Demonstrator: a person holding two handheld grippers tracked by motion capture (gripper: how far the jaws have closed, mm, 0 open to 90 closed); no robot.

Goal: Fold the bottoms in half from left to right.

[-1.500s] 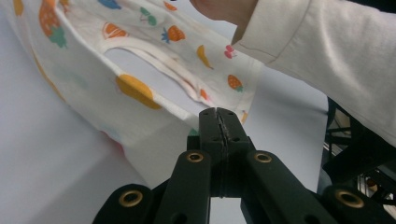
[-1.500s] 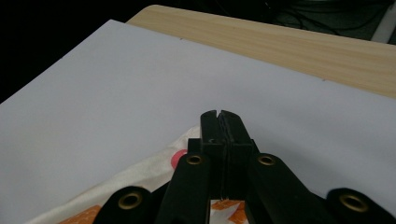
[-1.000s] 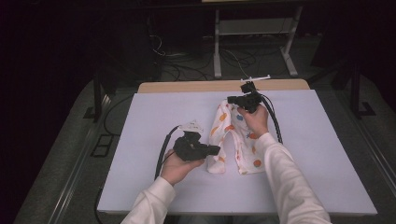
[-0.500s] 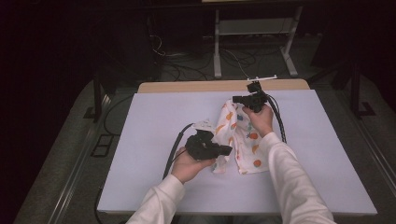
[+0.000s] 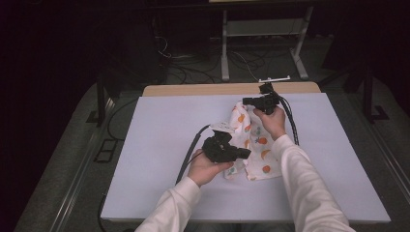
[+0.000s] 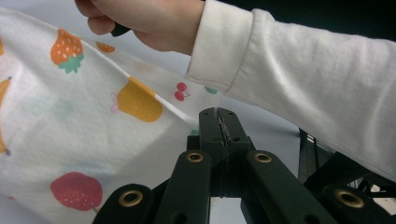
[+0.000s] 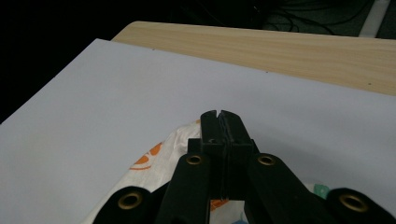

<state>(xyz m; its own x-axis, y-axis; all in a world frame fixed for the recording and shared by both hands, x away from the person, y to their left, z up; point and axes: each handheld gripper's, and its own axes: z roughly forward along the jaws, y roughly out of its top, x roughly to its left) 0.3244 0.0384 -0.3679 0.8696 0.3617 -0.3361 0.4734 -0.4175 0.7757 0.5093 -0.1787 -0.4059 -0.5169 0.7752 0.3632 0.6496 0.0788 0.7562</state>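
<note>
Covering most of the wooden table (image 5: pixel 193 89) is a pale lavender sheet (image 5: pixel 159 145), with the wood showing as a strip along the far edge in the high view and again behind the sheet (image 7: pixel 116 102) in the right gripper view. On the sheet, right of its middle, lies a white cloth printed with fruit (image 5: pixel 256 145), bunched into a long strip that runs from the far side toward the person. In the left gripper view the cloth (image 6: pixel 70 121) spreads wide, with strawberries, a yellow pear and a pair of cherries on it, and it slopes up toward the other hand. A white sleeve (image 6: pixel 303 79) crosses the upper right of that view. The left gripper (image 5: pixel 244 153) sits at the near end of the cloth, its jaws pressed together; seen from its own camera, the left gripper (image 6: pixel 220 122) has cloth at its tips, and the fabric appears pinched between them. The right gripper (image 5: pixel 247 101) is at the far end of the cloth, pointing left across the sheet. From its own camera the right gripper (image 7: pixel 219 123) has its jaws closed tight, and a white and orange fold of cloth (image 7: pixel 154 163) bulges out beneath them, apparently clamped there.
</note>
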